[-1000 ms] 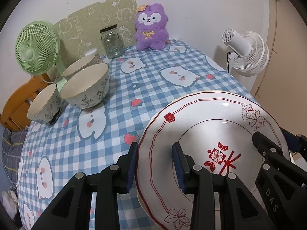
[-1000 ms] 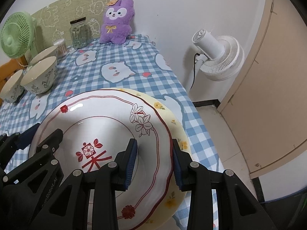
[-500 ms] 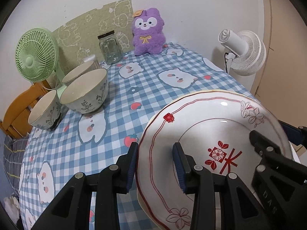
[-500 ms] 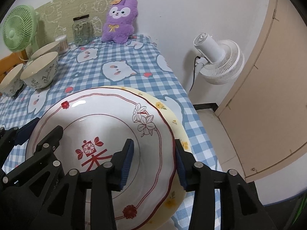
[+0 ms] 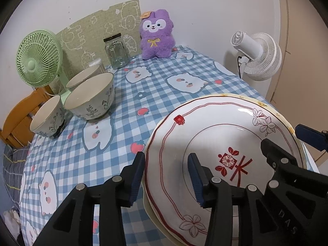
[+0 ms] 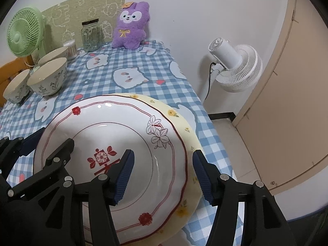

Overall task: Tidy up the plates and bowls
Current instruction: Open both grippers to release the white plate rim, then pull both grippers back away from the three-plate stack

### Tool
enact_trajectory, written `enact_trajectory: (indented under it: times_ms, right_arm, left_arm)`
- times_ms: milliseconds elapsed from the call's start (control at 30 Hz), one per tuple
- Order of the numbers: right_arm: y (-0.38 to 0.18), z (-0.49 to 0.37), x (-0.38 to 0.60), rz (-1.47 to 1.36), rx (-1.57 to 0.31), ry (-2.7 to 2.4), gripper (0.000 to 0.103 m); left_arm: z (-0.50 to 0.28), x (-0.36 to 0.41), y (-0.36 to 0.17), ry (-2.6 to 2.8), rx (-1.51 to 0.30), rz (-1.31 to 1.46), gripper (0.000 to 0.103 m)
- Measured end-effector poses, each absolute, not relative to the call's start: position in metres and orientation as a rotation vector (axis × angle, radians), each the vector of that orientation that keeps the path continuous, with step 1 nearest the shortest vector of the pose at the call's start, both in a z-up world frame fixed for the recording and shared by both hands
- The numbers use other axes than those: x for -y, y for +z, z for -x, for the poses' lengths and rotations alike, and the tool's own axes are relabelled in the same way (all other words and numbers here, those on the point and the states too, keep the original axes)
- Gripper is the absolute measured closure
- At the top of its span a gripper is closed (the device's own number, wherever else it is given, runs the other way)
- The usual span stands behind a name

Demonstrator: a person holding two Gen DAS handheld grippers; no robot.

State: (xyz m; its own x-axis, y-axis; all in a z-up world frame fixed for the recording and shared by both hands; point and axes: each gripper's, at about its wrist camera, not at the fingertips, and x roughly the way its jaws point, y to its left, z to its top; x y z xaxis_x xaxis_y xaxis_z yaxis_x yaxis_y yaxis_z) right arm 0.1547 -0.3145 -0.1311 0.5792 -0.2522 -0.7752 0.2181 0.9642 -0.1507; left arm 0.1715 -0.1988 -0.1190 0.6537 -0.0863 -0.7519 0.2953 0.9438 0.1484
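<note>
**Two plates stacked near, three bowls clustered far left**

A white plate with red line borders, red flowers and a red centre motif (image 5: 221, 143) (image 6: 114, 135) lay face up on a larger cream plate with small yellow flowers (image 6: 184, 131) (image 5: 264, 105), at the near right part of the table. At the far left stood three upright, empty floral bowls: a large one (image 5: 90, 100) (image 6: 48, 81), a smaller one (image 5: 47, 122) (image 6: 15, 88) just left of it, and a third (image 5: 84, 75) (image 6: 53, 53) close behind.
</note>
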Motion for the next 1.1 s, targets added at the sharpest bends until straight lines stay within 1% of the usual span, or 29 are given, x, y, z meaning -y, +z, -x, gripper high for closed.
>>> enact_trajectory:
  times_ms: [133,500,667,800,1000,1100]
  right_arm:
    - [-0.131,-0.152,0.320,0.027,-0.912,-0.282,0.040]
    - [-0.128,-0.149,0.334,0.010,-0.910,-0.296,0.040]
    - [-0.124,-0.147,0.333,0.000,-0.902,-0.293,0.040]
    - [-0.117,-0.145,0.328,0.008,-0.889,-0.297,0.040]
    - [-0.103,-0.140,0.315,0.013,-0.865,-0.284,0.040]
    - [-0.097,-0.138,0.309,0.006,-0.856,-0.269,0.040]
  left_arm:
    - [-0.171,0.203,-0.119,-0.202,-0.831,-0.250,0.053]
    - [-0.169,0.214,-0.119,-0.190,-0.813,-0.255,0.050]
    - [-0.171,0.209,-0.116,-0.216,-0.830,-0.227,0.047]
    - [-0.166,0.200,-0.107,-0.212,-0.801,-0.229,0.040]
    - [-0.162,0.181,-0.093,-0.204,-0.784,-0.227,0.026]
    - [-0.158,0.170,-0.086,-0.197,-0.769,-0.222,0.023]
